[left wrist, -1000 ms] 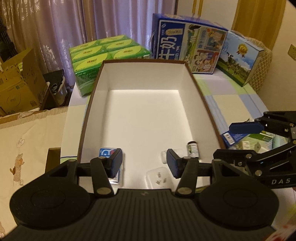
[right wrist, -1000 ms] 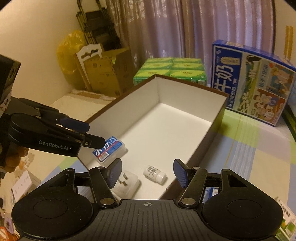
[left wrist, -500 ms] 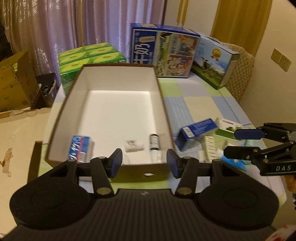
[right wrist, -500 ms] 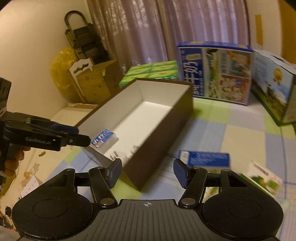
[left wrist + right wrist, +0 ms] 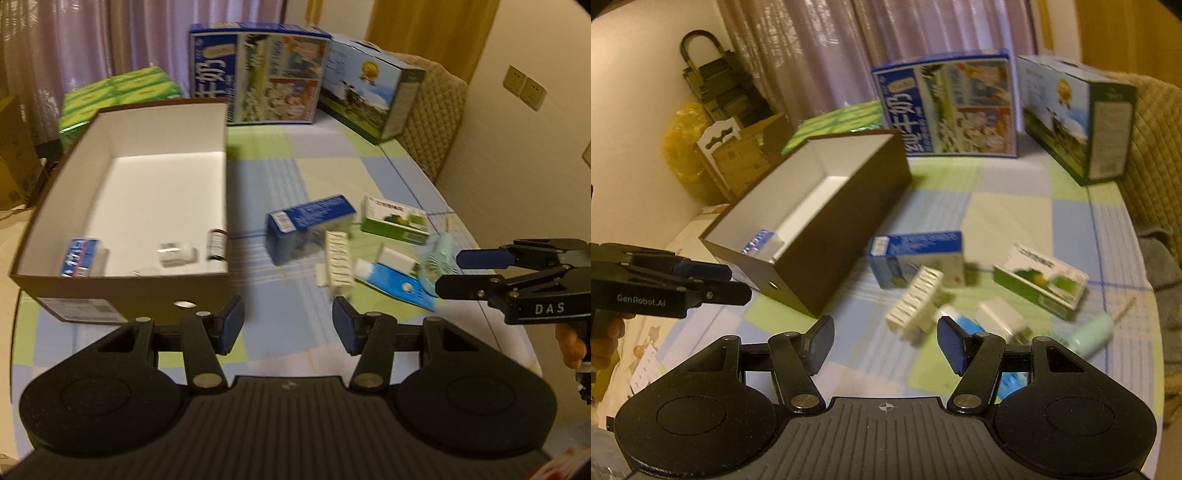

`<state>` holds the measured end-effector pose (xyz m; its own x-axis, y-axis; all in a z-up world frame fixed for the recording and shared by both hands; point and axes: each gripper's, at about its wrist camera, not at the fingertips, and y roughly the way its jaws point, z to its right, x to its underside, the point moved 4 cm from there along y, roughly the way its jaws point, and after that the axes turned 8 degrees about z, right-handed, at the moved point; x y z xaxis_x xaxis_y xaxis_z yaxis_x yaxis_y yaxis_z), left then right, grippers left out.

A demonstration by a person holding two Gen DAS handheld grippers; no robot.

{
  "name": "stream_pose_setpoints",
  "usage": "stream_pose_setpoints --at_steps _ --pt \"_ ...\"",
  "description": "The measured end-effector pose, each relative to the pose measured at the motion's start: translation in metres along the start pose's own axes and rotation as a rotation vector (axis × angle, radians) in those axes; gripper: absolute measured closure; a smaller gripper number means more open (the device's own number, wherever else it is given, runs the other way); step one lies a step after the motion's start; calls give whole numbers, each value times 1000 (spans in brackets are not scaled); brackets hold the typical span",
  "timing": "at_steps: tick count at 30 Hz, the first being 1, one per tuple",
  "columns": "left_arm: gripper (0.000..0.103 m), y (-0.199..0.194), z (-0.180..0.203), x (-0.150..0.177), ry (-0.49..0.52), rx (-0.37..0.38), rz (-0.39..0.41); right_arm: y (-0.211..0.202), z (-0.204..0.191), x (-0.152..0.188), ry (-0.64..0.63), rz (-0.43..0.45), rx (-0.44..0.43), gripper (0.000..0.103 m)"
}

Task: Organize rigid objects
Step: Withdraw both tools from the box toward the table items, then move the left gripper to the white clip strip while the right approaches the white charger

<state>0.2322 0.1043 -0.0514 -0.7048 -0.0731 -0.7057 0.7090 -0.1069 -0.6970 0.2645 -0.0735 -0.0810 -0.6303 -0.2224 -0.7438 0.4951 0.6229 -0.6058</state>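
The left gripper (image 5: 288,323) hangs over the checked table (image 5: 332,162) just right of the brown box (image 5: 122,288), its jaws partly apart with nothing between them. The right gripper (image 5: 884,345) hovers above the loose pile, jaws likewise partly apart and empty. Inside the box, along its near wall, lie a blue-and-white packet (image 5: 79,256), a white bottle (image 5: 176,254) and a dark vial (image 5: 217,244). On the table to the right of the box sit a blue carton (image 5: 308,229), a white ribbed piece (image 5: 336,264) leaning against it, a green-and-white carton (image 5: 395,219), a white charger (image 5: 1001,317), a flat blue pack (image 5: 397,286) and a pale green tube (image 5: 1093,334). Two large printed cartons (image 5: 258,74) stand at the far edge.
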Motion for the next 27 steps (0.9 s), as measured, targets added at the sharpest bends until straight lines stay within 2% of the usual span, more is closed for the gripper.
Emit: stream_pose_setpoints --at_steps 13,27 --pt "55 39 56 16 29 39 -57 -24 54 13 65 -9 71 44" --pt "55 87 72 15 68 22 -100 -21 95 18 96 -27 130 44"
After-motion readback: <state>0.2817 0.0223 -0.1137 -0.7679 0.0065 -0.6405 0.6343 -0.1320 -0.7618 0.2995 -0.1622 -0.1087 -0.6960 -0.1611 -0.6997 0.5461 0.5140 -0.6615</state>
